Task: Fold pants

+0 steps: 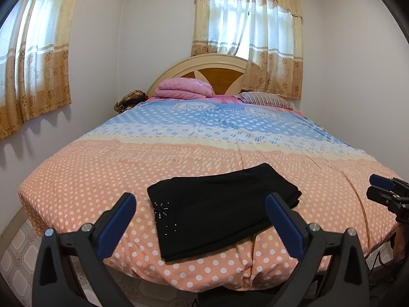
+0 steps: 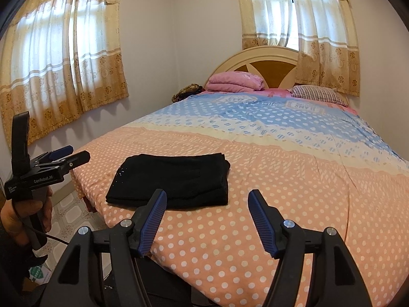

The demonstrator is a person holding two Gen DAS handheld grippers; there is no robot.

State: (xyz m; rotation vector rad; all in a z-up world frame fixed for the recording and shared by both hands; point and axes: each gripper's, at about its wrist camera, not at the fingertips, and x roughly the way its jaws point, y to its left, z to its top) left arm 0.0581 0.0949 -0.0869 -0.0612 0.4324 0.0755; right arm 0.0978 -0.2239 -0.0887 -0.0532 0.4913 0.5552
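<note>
Black pants (image 1: 219, 207) lie folded into a compact rectangle near the foot of the bed, with a small sparkly motif on the left part. My left gripper (image 1: 200, 199) hovers in front of them, jaws spread wide and nothing between the blue pads. In the right wrist view the pants (image 2: 173, 179) lie ahead and to the left. My right gripper (image 2: 207, 195) is open over the bedcover just beside their near right corner, holding nothing. A hand (image 2: 15, 217) holds the left gripper (image 2: 78, 153) off the bed's left corner. The right gripper (image 1: 374, 186) shows at the left wrist view's right edge.
The bed wears a peach and blue dotted cover (image 1: 230, 153). A folded pink blanket (image 1: 184, 88) and a striped pillow (image 1: 265, 98) lie by the headboard (image 1: 204, 62). Curtained windows are on the left and back walls. Tiled floor (image 1: 20, 245) lies to the bed's left.
</note>
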